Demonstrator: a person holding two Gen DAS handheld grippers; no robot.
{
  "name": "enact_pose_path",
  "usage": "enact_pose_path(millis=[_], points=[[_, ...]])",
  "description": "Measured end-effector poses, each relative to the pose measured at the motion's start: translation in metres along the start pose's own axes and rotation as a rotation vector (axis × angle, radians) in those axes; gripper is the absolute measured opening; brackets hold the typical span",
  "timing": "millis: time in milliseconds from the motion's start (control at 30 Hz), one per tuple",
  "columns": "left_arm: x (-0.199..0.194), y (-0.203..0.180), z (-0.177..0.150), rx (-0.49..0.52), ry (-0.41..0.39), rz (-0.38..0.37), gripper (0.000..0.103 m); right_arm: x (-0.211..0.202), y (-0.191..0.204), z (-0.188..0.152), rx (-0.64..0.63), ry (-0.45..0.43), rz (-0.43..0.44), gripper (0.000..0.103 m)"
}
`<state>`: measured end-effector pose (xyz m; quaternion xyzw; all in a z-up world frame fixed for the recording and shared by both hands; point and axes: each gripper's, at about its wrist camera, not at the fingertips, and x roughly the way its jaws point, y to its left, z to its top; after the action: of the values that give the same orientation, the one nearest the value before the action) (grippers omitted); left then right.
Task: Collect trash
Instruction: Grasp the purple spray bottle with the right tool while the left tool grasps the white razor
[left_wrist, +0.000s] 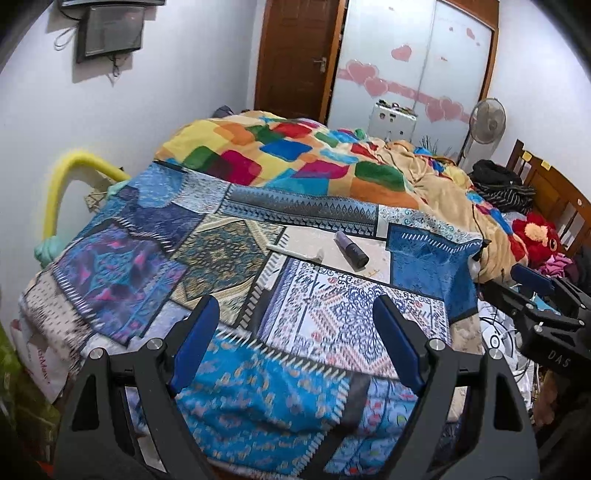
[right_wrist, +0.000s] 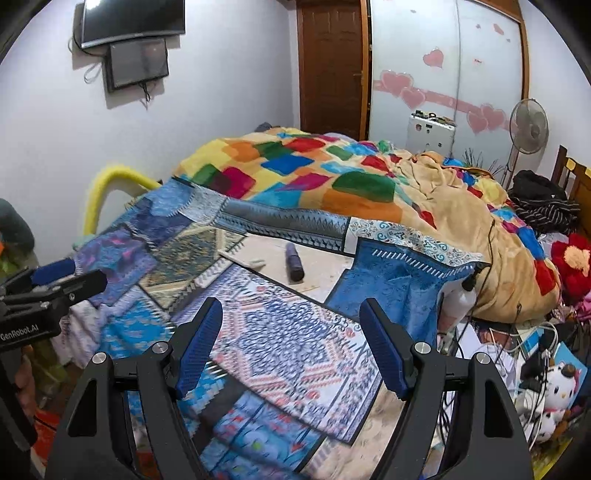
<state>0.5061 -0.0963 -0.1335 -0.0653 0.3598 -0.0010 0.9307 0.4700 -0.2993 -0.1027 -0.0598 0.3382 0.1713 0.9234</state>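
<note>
left gripper (left_wrist: 295, 343): jaws stood wide apart, nothing between the blue pads, only bedspread seen through the gap. Hung over the near edge of the bed, well short of the tube.
right gripper (right_wrist: 291, 343): also spread open and empty, over the near edge of the bed, short of the tube and a bit to its right.
cross views: right gripper showed at the right edge of the left camera (left_wrist: 546, 306), left gripper at the left edge of the right camera (right_wrist: 48, 291); in those views I could not tell how the jaws stood.
hand (right_wrist: 26, 384): part of one showed under the left gripper body, at the left edge of the right view.
tube (left_wrist: 351, 249): dark cylinder lying on its side on a pale patch of the bedspread, mid-bed, beyond both grippers. Touched by neither.
stick (left_wrist: 295, 253): thin white piece lying flat just left of the tube, apart from it; what it is I could not tell.
bedspread (left_wrist: 229, 254): blue patchwork sheet under the tube, running from the tube out to the near edge.
blanket (left_wrist: 295, 155): multicolour squares, bunched up behind the tube and to its right.
yellow rail (left_wrist: 62, 184): padded curved bar at the bed side, well left of the tube.
red plush (left_wrist: 539, 236): on the clutter far right of the tube.
fan (left_wrist: 487, 122): standing behind the tube, far right, near the wardrobe.
wardrobe (left_wrist: 417, 62): white doors with pink hearts, behind the tube, beside a brown door (left_wrist: 295, 55).
screens (right_wrist: 133, 40): two wall-mounted, behind the tube, upper left.
</note>
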Motion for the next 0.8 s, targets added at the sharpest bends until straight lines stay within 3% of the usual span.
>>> enact_pose_path(millis=[367, 567, 800], points=[[0.144, -0.02, 0.008, 0.136, 0.126, -0.045, 0.085, 0.091, -0.025, 0.002, 0.001, 0.104, 0.036, 0.074], [0.209, -0.023, 0.013, 0.153, 0.187, -0.091, 0.085, 0.13, -0.041, -0.004, 0.022, 0.154, 0.051, 0.074], [0.25, -0.034, 0.022, 0.26, 0.123, -0.01, 0.085, 0.174, -0.054, 0.002, 0.097, 0.205, 0.114, 0.074]])
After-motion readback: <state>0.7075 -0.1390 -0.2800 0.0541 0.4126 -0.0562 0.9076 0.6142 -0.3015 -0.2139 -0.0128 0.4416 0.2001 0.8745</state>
